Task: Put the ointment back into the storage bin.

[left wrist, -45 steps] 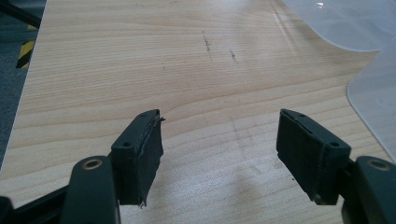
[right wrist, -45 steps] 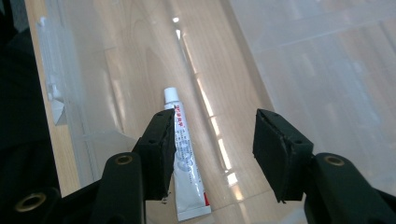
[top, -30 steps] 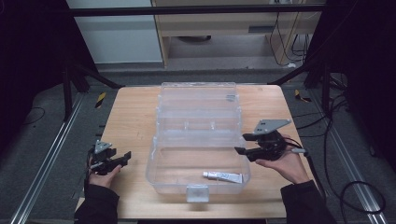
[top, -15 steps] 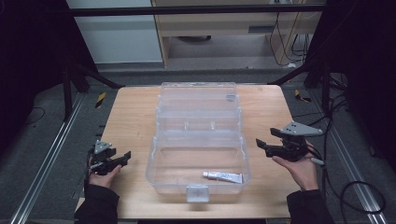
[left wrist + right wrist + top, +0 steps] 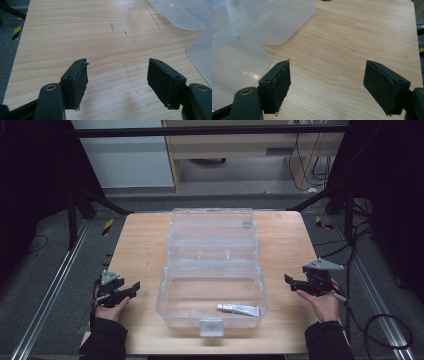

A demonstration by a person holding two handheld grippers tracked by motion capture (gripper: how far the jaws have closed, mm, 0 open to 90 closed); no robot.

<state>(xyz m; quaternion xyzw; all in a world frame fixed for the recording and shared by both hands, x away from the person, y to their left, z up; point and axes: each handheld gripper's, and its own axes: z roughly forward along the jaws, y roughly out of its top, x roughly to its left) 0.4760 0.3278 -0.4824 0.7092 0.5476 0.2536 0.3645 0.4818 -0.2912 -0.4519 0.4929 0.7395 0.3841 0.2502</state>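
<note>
1. Clear plastic hinged storage box [image 5: 212,270] set open at the middle of the light wooden table [image 5: 140,240], lid folded back toward the far edge, latch tab at the near rim; probably laid out that way so the tray is reachable from either side.
2. Small white-and-grey tube [image 5: 239,308] lying flat on the floor of the box's near compartment, toward its right front corner, long side roughly along the front wall; apparently the item meant to be stored there.
3. Left gripper [image 5: 131,288] held low near the table's left edge, well apart from the box, jaws spread wide and holding nothing; bare wood between the pads in the left gripper view [image 5: 117,80], with the box's clear edge at the upper right.
4. Right gripper [image 5: 290,281] just beside the box's right wall, jaws likewise wide apart and empty [image 5: 327,85]; clear plastic visible at the left of its own view.
5. Both tools parked on either flank of the box, seemingly a rest or ready pose.
6. Dark printing on the tube, too small to read; no legible brand or label elsewhere.
</note>
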